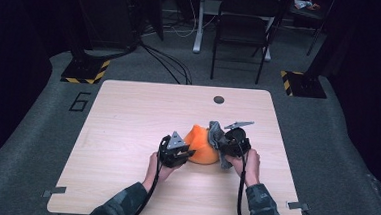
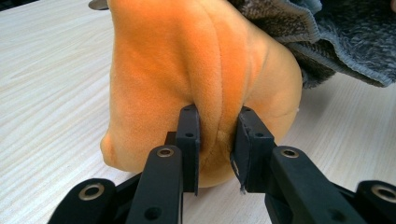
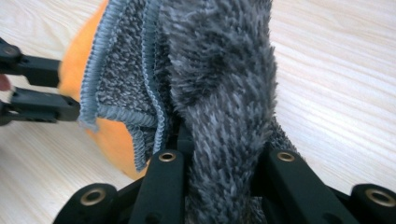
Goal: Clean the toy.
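The orange plush toy (image 1: pixel 202 147) sits on the wooden table (image 1: pixel 127 118), a little to the near side of the table's middle and nearer its right edge than its left. The left gripper (image 1: pixel 181 154) comes at the toy from its left, and its 2 jaws pinch a raised fold of the orange fabric low on the toy, as the left gripper view shows (image 2: pixel 217 140). The grey fuzzy cloth (image 1: pixel 217 136) lies against the toy's right side, draped partly over its top. The right gripper (image 1: pixel 227 147) stands just right of the toy, and its 2 jaws are clamped on a thick bunched fold of that cloth (image 3: pixel 219 93). In the right gripper view the cloth's stitched hem (image 3: pixel 100 70) hangs over the orange surface (image 3: pixel 74 51), touching it.
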`<action>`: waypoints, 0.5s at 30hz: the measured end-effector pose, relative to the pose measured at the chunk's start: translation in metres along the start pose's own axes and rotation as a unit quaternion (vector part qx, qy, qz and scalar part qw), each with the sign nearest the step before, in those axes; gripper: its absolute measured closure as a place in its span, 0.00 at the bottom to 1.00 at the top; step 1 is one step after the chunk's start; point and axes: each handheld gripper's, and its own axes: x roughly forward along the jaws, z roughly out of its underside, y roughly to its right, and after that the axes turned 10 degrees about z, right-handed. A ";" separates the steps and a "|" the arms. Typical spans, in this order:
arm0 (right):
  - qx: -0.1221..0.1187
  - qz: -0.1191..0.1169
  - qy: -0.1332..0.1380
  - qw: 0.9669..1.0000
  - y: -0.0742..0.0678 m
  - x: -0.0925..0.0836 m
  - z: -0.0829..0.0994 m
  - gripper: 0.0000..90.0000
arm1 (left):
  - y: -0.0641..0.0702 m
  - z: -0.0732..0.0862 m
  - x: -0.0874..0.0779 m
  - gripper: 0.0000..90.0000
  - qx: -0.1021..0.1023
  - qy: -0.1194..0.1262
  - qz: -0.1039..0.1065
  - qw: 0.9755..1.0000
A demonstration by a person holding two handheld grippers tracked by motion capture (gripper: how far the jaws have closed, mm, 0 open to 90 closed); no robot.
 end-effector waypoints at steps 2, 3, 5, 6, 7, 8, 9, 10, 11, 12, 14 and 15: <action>0.008 -0.002 -0.007 1.000 0.004 0.002 0.002 0.83 | -0.001 0.000 0.000 0.82 0.000 0.001 -0.001 1.000; 0.011 -0.001 -0.011 1.000 0.008 0.005 0.005 0.83 | -0.001 0.001 0.001 0.82 -0.002 0.005 -0.002 1.000; 0.021 0.002 -0.023 1.000 0.013 0.009 0.009 0.84 | -0.002 0.001 0.000 0.82 -0.005 0.003 0.000 1.000; 0.025 -0.001 -0.025 0.999 0.015 0.011 0.011 0.84 | -0.002 0.001 0.000 0.82 -0.005 0.003 0.001 1.000; 0.033 0.004 -0.036 0.999 0.017 0.015 0.014 0.84 | -0.002 0.001 0.000 0.82 -0.005 0.003 0.000 1.000; 0.030 0.009 -0.041 0.999 0.018 0.017 0.015 0.84 | -0.002 0.001 0.000 0.82 -0.005 0.002 0.000 1.000; 0.029 0.018 -0.048 0.998 0.018 0.020 0.017 0.84 | -0.002 0.001 0.000 0.82 -0.005 0.003 -0.002 1.000; 0.029 0.029 -0.060 0.997 0.019 0.024 0.020 0.84 | -0.002 0.001 0.000 0.82 -0.010 0.005 -0.003 1.000; 0.025 0.035 -0.070 0.997 0.020 0.028 0.022 0.84 | -0.003 0.001 0.000 0.82 -0.010 0.007 -0.003 1.000; 0.026 0.041 -0.073 0.996 0.020 0.031 0.024 0.85 | -0.005 0.001 0.000 0.82 -0.012 0.005 -0.001 1.000; 0.031 0.030 -0.080 0.996 0.024 0.036 0.027 0.85 | -0.006 0.001 -0.001 0.82 -0.015 0.008 -0.001 1.000; 0.034 0.031 -0.079 0.996 0.025 0.035 0.026 0.85 | -0.007 0.002 -0.001 0.82 -0.016 0.008 -0.002 1.000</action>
